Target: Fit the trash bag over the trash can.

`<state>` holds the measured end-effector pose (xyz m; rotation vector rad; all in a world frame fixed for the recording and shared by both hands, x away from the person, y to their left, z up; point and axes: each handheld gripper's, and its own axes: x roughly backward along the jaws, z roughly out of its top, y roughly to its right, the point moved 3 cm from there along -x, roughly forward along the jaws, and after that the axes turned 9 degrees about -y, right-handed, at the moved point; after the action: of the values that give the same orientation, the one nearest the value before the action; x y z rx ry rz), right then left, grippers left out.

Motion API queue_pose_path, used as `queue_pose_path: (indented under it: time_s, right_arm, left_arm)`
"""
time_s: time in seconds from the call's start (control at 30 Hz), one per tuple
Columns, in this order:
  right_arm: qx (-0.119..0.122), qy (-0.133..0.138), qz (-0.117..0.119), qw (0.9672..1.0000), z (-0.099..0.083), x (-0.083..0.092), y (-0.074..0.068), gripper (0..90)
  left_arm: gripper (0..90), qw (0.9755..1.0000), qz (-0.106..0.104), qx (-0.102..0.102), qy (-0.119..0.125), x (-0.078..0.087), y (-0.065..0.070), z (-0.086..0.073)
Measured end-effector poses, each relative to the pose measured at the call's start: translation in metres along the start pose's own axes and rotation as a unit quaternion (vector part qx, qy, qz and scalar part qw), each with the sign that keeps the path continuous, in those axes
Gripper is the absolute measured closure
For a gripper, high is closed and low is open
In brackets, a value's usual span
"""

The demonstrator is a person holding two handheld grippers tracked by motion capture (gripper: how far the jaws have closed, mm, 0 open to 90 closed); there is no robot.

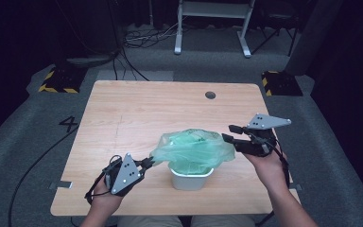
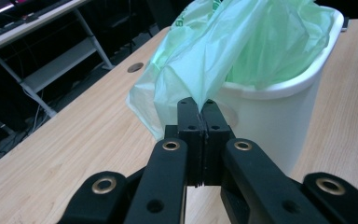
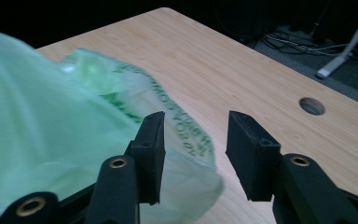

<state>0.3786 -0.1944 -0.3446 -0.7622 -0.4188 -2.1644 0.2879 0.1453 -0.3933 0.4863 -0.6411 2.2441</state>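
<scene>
On the table's near edge, my left claw (image 2: 200,109) pinches the green bag (image 1: 191,149) draped over the white bin (image 1: 191,178); my right claw (image 3: 193,140) gapes empty beside it, so a hard tug could tip the bin

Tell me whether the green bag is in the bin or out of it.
Partly in. The green bag sits inside the white bin, but its top billows over the rim, one edge pinched by the left gripper.

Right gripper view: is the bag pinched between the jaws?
No, the right gripper has its jaws apart, with the green bag lying beside and below them, unpinched.
</scene>
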Motion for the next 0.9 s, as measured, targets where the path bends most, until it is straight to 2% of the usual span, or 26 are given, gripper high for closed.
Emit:
queue_pose_path:
  time_s: [0.1,0.13,0.17,0.3,0.33,0.47,0.53,0.57,0.63,0.73,0.83,0.9]
  right_arm:
    - [0.013,-0.004,0.024,0.9996,0.002,0.000,-0.013,52.4]
    - [0.022,-0.013,0.037,0.9990,0.002,-0.003,-0.022,49.5]
    - [0.022,-0.013,0.037,0.9990,0.002,-0.003,-0.022,49.5]
    - [0.036,-0.032,0.062,0.9969,0.004,-0.014,-0.035,47.2]
    - [0.040,-0.036,0.075,0.9958,0.004,-0.018,-0.041,47.1]
    - [0.049,-0.031,0.091,0.9942,0.003,-0.018,-0.052,47.4]
    - [0.058,-0.045,0.107,0.9915,0.001,-0.019,-0.061,55.0]
    - [0.058,-0.045,0.107,0.9915,0.001,-0.019,-0.061,55.0]
    - [0.063,-0.066,0.115,0.9891,-0.002,-0.018,-0.064,72.8]
    - [0.075,-0.073,0.106,0.9888,-0.005,-0.012,-0.066,87.7]
    - [0.077,-0.068,0.101,0.9896,-0.010,-0.003,-0.069,90.0]
    - [0.079,-0.064,0.099,0.9899,-0.014,0.002,-0.072,90.0]
  left_arm:
    - [89.0,1.0000,0.002,0.001,0.001,-0.002,-0.001,0.001]
    - [89.0,1.0000,0.005,0.003,0.000,-0.003,-0.001,0.001]
    - [89.0,1.0000,0.008,0.005,0.000,-0.005,-0.002,0.001]
    - [89.0,0.9995,0.004,0.029,0.009,-0.010,-0.005,-0.001]
    - [89.0,0.9994,0.003,0.032,0.011,-0.010,-0.005,-0.002]
    - [89.0,0.9994,0.007,0.029,0.019,-0.006,-0.003,0.000]
    - [89.0,0.9992,0.002,0.030,0.026,-0.003,-0.002,0.001]
    - [89.0,0.9990,-0.003,0.032,0.030,-0.002,-0.002,0.002]
    - [89.1,0.9985,-0.013,0.038,0.037,0.001,-0.001,0.001]
    - [89.0,0.9974,-0.033,0.042,0.049,0.006,0.001,0.001]
    - [89.0,0.9974,-0.042,0.034,0.049,0.006,0.007,0.001]
    - [89.0,0.9980,-0.043,0.020,0.043,0.006,0.014,0.001]
